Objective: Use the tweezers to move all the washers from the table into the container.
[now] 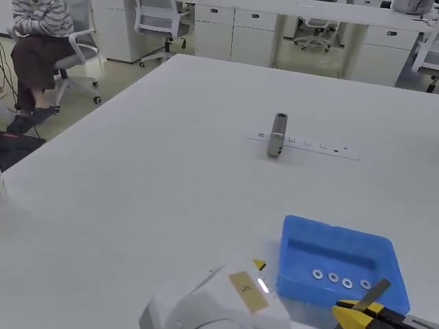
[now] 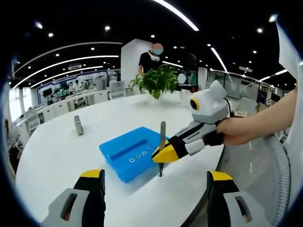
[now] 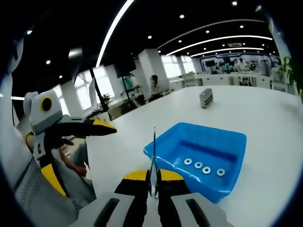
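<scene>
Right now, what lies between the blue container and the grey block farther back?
Nothing: in the head view the white table is bare between the blue container and the grey block.

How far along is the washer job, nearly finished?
It looks nearly done. Four washers lie in a row inside the blue container, all the washers I can see. The right gripper is clamped on the tweezers by the container; the left gripper is open. Nothing obvious is left, though parts of the table are out of view.
</scene>
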`<state>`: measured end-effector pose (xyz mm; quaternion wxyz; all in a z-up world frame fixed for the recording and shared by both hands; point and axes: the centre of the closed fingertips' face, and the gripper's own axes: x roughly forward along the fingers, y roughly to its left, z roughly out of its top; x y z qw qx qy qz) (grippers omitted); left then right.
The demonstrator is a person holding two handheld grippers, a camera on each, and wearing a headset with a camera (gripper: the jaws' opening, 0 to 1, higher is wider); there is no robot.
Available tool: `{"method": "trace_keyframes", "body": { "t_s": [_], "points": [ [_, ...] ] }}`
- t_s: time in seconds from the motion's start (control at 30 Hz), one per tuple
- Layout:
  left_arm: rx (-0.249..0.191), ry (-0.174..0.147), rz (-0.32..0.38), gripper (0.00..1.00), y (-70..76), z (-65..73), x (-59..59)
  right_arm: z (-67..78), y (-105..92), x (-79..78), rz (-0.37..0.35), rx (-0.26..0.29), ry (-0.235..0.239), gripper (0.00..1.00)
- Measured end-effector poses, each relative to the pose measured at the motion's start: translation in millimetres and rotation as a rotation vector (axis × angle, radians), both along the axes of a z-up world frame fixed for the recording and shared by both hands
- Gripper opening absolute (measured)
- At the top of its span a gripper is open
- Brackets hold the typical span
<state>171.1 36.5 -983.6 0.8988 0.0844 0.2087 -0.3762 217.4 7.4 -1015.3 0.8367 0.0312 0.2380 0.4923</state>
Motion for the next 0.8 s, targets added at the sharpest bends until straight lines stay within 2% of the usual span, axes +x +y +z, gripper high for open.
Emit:
{"method": "trace_keyframes", "body": {
  "t_s": [0.4, 0.5, 0.8],
  "points": [
    [0.001, -0.004, -0.007, 0.9, -0.9, 0.7, -0.5, 20.5, 12.1, 3.0, 0.002, 0.091, 0.003, 0.03],
    [-0.006, -0.007, -0.003, 0.9, -0.3, 2.0, 0.0, 29.4, 14.9, 8.1, -0.006, 0.128, 0.0, 0.03],
    [-0.01, -0.017, -0.006, 0.9, -0.8, 3.7, 0.2, 47.0, 22.0, 24.3, -0.028, 0.183, -0.02, 0.03]
  ]
}}
